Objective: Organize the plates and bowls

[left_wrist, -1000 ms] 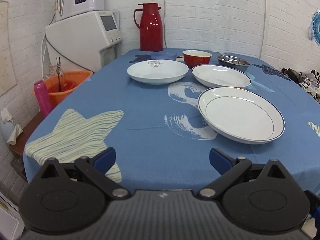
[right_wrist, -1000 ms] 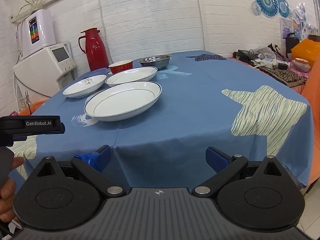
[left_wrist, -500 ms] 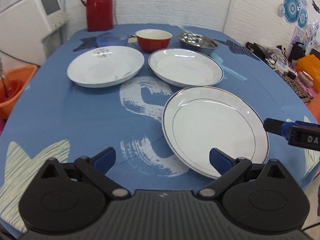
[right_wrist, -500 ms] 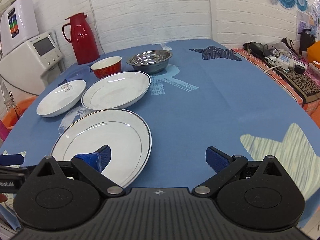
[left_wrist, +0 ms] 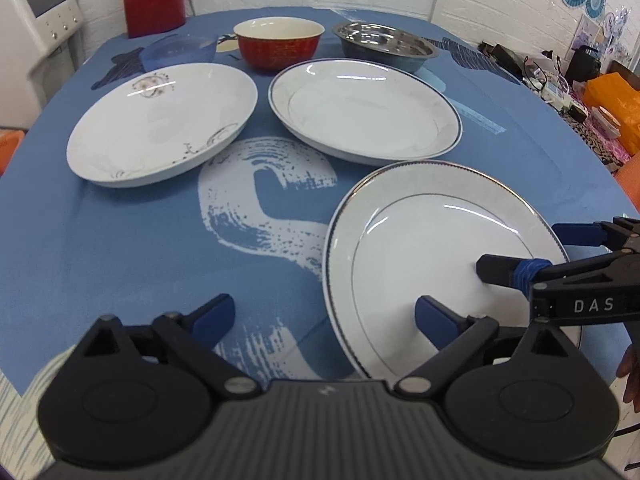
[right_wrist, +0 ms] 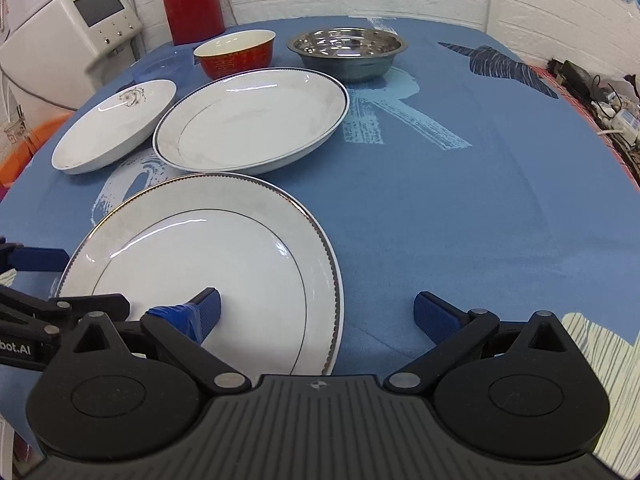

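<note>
Left wrist view: nothing stacked yet. Gold-rimmed plate (left_wrist: 420, 256) near right on the desk (left_wrist: 120, 248), blue-rimmed plate (left_wrist: 364, 114) beyond it, floral plate (left_wrist: 160, 124) far left, red bowl (left_wrist: 278, 42) and steel bowl (left_wrist: 384, 42) at the far edge, all apart. Left tool (left_wrist: 324, 316) spread wide, gripping nothing, one finger over the gold-rimmed plate's near edge. Right tool (left_wrist: 520, 252) entering from the right over the same plate, released too. Right wrist view: same layout, gold-rimmed plate (right_wrist: 208, 264) nearest, right tool (right_wrist: 316, 312) released, straddling its right rim. Judgement: task at its very start; first pick apparently the near plate, all stacking and bowl nesting left.
</note>
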A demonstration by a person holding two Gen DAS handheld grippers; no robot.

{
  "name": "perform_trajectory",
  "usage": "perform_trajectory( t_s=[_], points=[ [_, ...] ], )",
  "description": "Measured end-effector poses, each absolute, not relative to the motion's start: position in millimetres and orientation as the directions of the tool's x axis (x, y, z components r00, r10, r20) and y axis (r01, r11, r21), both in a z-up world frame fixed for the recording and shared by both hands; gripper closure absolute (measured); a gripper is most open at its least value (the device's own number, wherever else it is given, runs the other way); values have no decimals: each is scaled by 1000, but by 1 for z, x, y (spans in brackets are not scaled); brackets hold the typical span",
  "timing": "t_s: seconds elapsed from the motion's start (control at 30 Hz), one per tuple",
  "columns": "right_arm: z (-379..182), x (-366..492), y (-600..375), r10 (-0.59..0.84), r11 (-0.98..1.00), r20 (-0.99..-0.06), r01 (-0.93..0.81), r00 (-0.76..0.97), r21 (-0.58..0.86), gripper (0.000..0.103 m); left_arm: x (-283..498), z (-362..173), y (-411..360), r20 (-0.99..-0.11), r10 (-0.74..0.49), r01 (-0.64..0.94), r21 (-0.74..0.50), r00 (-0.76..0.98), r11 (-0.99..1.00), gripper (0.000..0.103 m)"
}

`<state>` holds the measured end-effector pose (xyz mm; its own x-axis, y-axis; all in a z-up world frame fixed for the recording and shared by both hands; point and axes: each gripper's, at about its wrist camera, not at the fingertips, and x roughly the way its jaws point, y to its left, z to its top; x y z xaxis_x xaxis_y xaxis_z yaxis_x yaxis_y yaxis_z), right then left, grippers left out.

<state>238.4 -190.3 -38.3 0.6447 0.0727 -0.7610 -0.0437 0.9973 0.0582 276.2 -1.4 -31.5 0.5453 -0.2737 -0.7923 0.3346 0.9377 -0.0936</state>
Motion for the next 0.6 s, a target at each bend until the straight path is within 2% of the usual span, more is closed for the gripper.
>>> perform_trajectory(
  t_s=[0.1, 0.27, 0.37, 0.43, 0.47, 0.5, 0.53, 0.57, 0.6],
  points=[
    [-40, 234, -192, 86, 996, -741, -70, 666, 53, 12, 276, -33, -7, -790, -262, 350, -64, 555, 935, 7],
    [-36, 237, -191, 103, 994, -761, -99, 640, 51, 12, 274, -34, -10, -783, -270, 363, -61, 560, 930, 7],
    [-37, 232, -189, 127, 989, -752, -140, 647, 47, 15, 271, -34, -10, -773, -283, 370, -68, 567, 927, 12],
    [-37, 228, -186, 153, 983, -743, -176, 652, 47, 20, 268, -32, -11, -762, -301, 383, -75, 574, 921, 22],
    [-37, 226, -184, 167, 979, -739, -196, 653, 48, 26, 266, -30, -11, -756, -316, 393, -86, 573, 916, 36],
    [-35, 225, -183, 185, 975, -735, -214, 652, 55, 47, 265, -28, -12, -753, -329, 401, -95, 569, 911, 51],
    [-31, 224, -180, 201, 971, -729, -230, 654, 62, 56, 265, -26, -13, -754, -345, 406, -113, 560, 907, 59],
    [-29, 225, -179, 184, 975, -737, -214, 650, 55, 58, 266, -26, -13, -756, -340, 395, -118, 559, 911, 62],
    [-29, 226, -180, 185, 976, -739, -212, 647, 59, 60, 266, -26, -12, -754, -343, 390, -124, 561, 912, 69]
  ],
)
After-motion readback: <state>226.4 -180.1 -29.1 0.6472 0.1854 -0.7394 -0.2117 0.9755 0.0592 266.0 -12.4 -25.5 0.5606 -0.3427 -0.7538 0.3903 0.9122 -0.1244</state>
